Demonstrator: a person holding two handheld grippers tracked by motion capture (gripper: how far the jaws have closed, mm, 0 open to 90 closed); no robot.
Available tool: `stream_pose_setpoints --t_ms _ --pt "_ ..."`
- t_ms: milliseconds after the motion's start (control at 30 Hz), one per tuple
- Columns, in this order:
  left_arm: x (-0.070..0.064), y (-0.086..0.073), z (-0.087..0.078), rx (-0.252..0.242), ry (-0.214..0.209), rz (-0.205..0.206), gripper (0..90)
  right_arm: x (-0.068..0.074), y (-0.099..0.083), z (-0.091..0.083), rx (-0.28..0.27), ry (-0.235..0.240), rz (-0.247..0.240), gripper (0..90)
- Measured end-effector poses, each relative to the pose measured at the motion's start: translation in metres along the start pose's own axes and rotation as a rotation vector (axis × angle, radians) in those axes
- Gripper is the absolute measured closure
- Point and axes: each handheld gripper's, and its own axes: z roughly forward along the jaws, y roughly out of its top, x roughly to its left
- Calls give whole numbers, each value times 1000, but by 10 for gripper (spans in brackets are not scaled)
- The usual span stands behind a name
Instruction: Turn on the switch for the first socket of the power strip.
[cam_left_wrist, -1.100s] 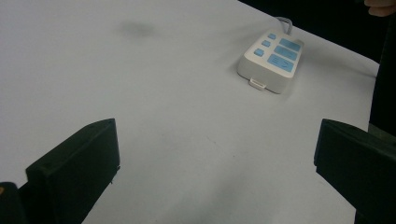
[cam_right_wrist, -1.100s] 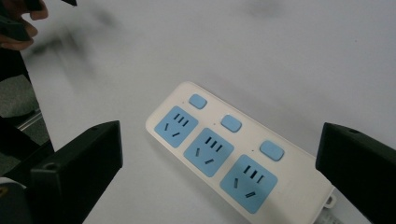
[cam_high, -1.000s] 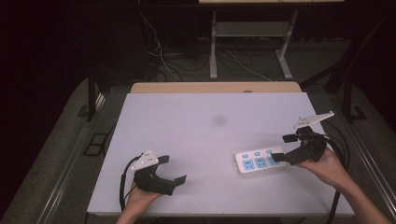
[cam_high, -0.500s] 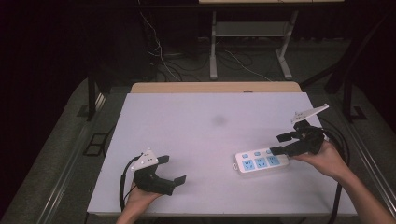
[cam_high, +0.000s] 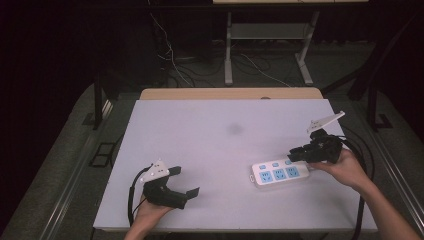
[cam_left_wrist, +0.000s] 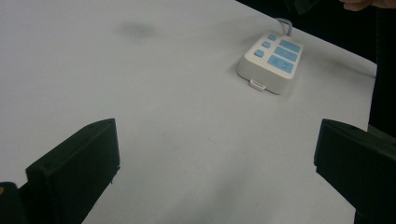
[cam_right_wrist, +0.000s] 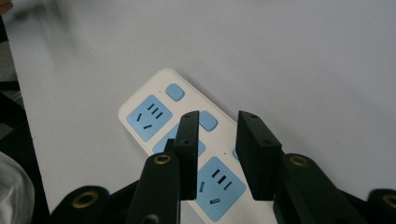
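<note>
On the white table, toward its near right part, lies a white power strip with blue socket faces and small blue buttons, flat on the surface, its long side running left to right. No container stands on the table, and nothing rests on the strip.

Just beyond the strip's right end hovers the right gripper, held in the person's right hand, its tips pointing left over the far right corner of the strip. From the right gripper view the two black jaws stand a narrow gap apart with nothing between them, and the strip lies directly beneath, one small blue button showing through the gap. Whether the tips touch the strip cannot be told.

Near the left front edge of the table, the left gripper rests in the person's left hand, well apart from the strip. Its jaws are spread wide and hold nothing; in the left gripper view they frame bare table, with the strip far off to the right
</note>
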Motion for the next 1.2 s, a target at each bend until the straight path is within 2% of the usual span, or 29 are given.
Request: stream_pose_setpoints --t_ms 267,300,567,1200 --pt "0 0 0 0 -1 0 0 -6 0 4 14 13 5 766" --pt "0 0 0 0 0 0 0 -7 0 5 17 21 8 800" --pt "0 0 0 2 -2 3 0 -13 -1 10 35 35 7 893" --pt "0 0 1 5 -3 4 0 -22 -8 25 60 28 15 893"
